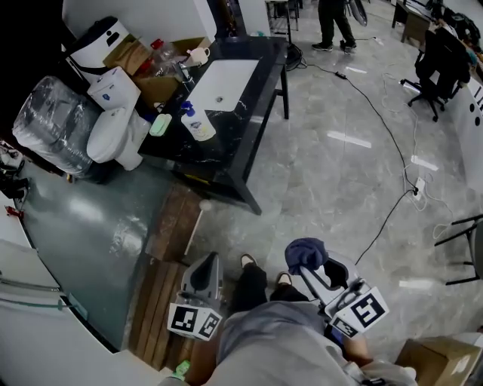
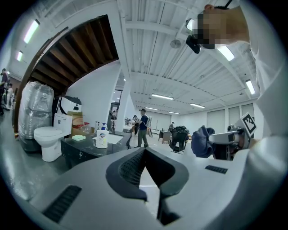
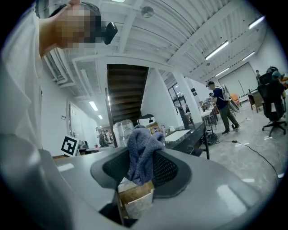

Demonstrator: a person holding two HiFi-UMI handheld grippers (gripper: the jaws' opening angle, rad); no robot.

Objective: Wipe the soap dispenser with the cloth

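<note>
The soap dispenser [image 1: 198, 123], a white pump bottle with a blue label, stands on the black sink counter [image 1: 226, 162] far ahead of me; it also shows in the left gripper view as the soap dispenser [image 2: 102, 136]. My right gripper [image 1: 308, 260] is shut on a bunched blue-grey cloth [image 1: 305, 253], which fills the jaws in the right gripper view as the cloth [image 3: 141, 155]. My left gripper [image 1: 204, 273] is shut and empty, held near my body, its jaws meeting in the left gripper [image 2: 145, 158] view. Both grippers are well short of the counter.
A green soap dish [image 1: 161, 124] lies by the dispenser, beside a white basin [image 1: 225, 83]. A white toilet [image 1: 115, 137], a wrapped bundle [image 1: 53, 124] and boxes stand to the left. A person [image 1: 333, 22] stands far off. Cables [image 1: 392, 188] cross the floor; wooden planks [image 1: 170, 249] lie near my feet.
</note>
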